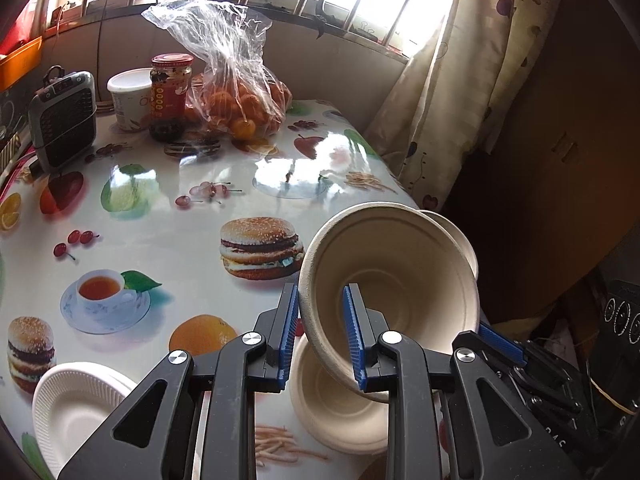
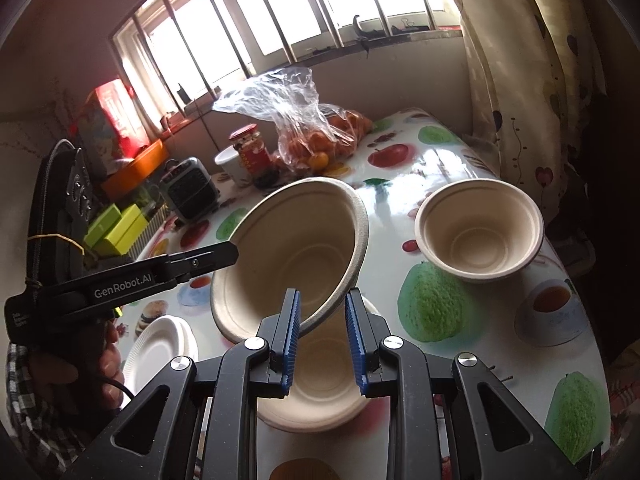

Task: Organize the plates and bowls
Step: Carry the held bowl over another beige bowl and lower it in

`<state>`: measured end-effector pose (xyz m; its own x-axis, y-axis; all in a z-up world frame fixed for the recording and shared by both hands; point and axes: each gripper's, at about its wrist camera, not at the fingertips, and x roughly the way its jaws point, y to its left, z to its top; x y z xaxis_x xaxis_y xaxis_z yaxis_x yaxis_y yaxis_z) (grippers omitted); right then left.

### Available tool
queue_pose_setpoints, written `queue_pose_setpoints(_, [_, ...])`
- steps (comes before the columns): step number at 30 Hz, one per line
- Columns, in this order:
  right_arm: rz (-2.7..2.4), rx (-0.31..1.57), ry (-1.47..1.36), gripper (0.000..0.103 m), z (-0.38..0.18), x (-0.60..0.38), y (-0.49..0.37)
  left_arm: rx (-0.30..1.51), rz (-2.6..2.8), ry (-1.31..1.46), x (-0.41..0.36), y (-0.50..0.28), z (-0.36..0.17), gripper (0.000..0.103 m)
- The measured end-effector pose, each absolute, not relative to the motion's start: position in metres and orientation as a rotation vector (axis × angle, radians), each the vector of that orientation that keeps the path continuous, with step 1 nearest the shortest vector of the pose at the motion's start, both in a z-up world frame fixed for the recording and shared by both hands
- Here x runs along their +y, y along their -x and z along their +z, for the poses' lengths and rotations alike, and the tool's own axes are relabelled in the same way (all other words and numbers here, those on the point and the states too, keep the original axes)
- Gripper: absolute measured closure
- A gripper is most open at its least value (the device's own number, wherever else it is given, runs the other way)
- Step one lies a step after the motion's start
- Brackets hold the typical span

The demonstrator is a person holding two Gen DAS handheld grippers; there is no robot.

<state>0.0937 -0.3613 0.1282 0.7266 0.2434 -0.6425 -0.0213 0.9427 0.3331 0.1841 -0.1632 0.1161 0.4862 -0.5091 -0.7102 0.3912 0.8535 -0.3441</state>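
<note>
Pinching with the left gripper [image 1: 321, 288]: clenched on the left rim of the tilted bowl [image 1: 400, 276], one blue pad outside the wall and the other inside, at lower centre of the left wrist view. Holding that beige bowl lifted off the table [image 1: 168, 216], mouth tipped toward the camera.

Gripping the same bowl with the right gripper [image 2: 323, 292]: closed over its lower right rim, at the centre of the right wrist view, with the left gripper's tip meeting the opposite rim at middle left.

Hanging directly over a second bowl [image 2: 316, 380], which is sitting upright on the table at lower centre, partly hidden behind the fingers. Standing apart at the right of the right wrist view, a third bowl [image 2: 480, 232], upright near the table's edge. Resting at lower left of both views, a stack of white plates [image 1: 76, 404].

Crowding the far end of the table in the upper left of the left wrist view: a bag of oranges [image 1: 236, 100], a red-lidded jar [image 1: 170, 92], a white tub [image 1: 128, 96] and a small grey appliance [image 1: 64, 120].
</note>
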Motion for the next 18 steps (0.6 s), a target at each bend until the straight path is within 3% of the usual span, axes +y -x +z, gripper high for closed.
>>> queue_pose_setpoints(18, [0.141, 0.792, -0.34, 0.08, 0.106, -0.356, -0.064, 0.967, -0.545, 0.132, -0.158, -0.156, 0.089, 0.079])
